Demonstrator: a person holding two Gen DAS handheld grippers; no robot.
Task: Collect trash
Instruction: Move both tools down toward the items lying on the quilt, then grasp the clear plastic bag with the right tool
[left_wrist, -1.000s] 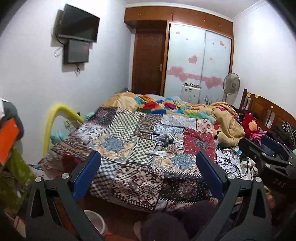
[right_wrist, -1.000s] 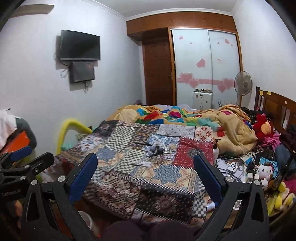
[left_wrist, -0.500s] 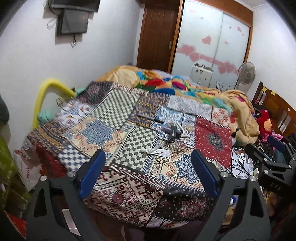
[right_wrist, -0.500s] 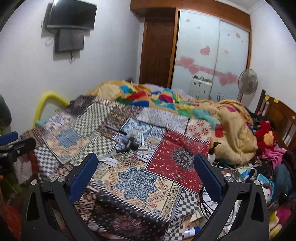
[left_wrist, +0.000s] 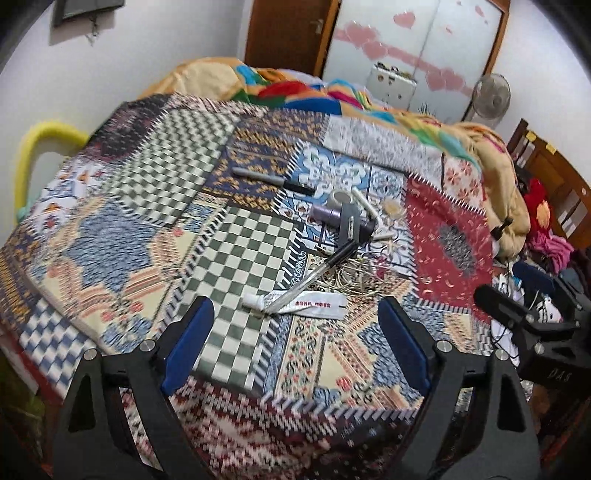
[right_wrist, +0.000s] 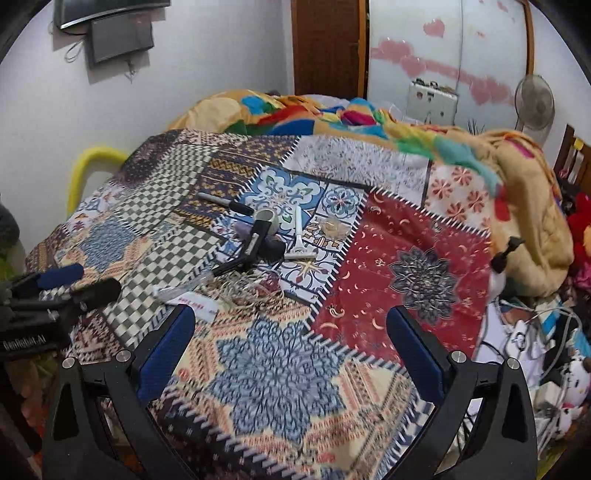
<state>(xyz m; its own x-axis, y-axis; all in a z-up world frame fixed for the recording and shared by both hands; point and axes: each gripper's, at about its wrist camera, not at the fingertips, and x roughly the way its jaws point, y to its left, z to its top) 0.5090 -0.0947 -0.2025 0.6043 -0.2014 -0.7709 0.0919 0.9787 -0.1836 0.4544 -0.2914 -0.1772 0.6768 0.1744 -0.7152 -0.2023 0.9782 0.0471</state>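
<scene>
Left wrist view: patchwork bedspread (left_wrist: 155, 206) filled the frame.
Crumpled blanket (left_wrist: 491, 173): heaped along the far side.
Trash pile: white tube (left_wrist: 314, 303), pen (left_wrist: 314, 275), marker (left_wrist: 273, 181), cords (left_wrist: 358, 277), mid-bed.
Left gripper (left_wrist: 295, 343): closing, nothing between, short of the tube.
Right gripper (right_wrist: 291, 347): spread wide, empty, over bare quilt.

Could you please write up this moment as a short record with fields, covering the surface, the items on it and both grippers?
surface: bed with patchwork quilt
items: squeezed white tube, clear pen, grey marker, tape roll, white razor, tangle of pale string, all clustered mid-quilt
left gripper: above the quilt's near edge, jaws closing, nothing between them
right gripper: open, empty, above the quilt
background: crumpled colourful blanket, standing fan
</scene>
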